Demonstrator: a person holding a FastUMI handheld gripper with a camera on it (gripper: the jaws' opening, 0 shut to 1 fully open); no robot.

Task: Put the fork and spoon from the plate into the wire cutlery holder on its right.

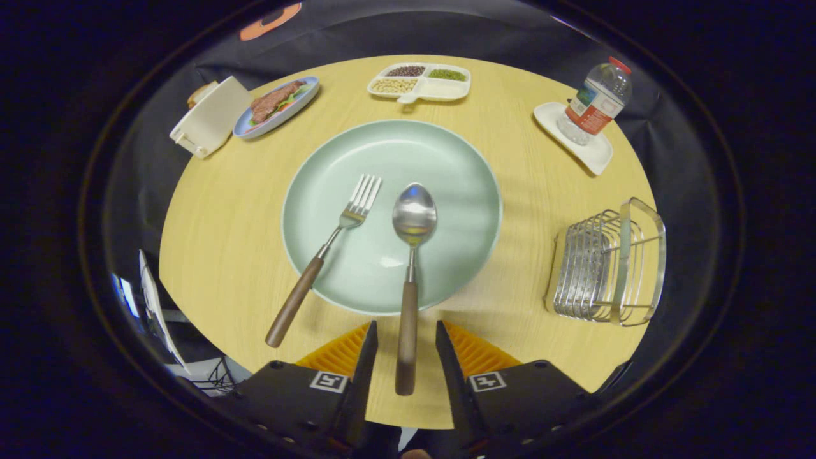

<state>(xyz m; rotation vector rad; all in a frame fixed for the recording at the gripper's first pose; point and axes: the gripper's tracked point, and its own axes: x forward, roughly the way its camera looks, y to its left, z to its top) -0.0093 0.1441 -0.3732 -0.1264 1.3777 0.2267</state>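
At the far left a white box point(210, 116) hides most of something brownish behind it, hard to make out; just right of it a blue dish point(276, 106) carries meat over greens; the worktop point(217, 236) is round, pale wood; beyond its near left edge some white and wire shapes are cut off and unclear. The fork point(325, 255) has a steel head and brown wooden handle; its long axis slants, tines on the plate point(446, 166) pointing away and slightly right, handle crossing the rim to the worktop, toward the claw's left. The plate is pale green, wide, central. The spoon point(411, 255), same make, runs almost straight away from the claw point(405, 341); bowl on the plate, handle over the near rim, its end lying in the gap between the spread fingers, neither finger touching it; the claw is open. Beyond the plate sits a white divided tray point(440, 90) of beans and grains. Further right a bottle point(596, 102) stands on a white saucer point(596, 156); nearer, right of the plate and well apart from it, the wire holder point(605, 264) stands on the worktop, its far side partly lost at the worktop's edge.
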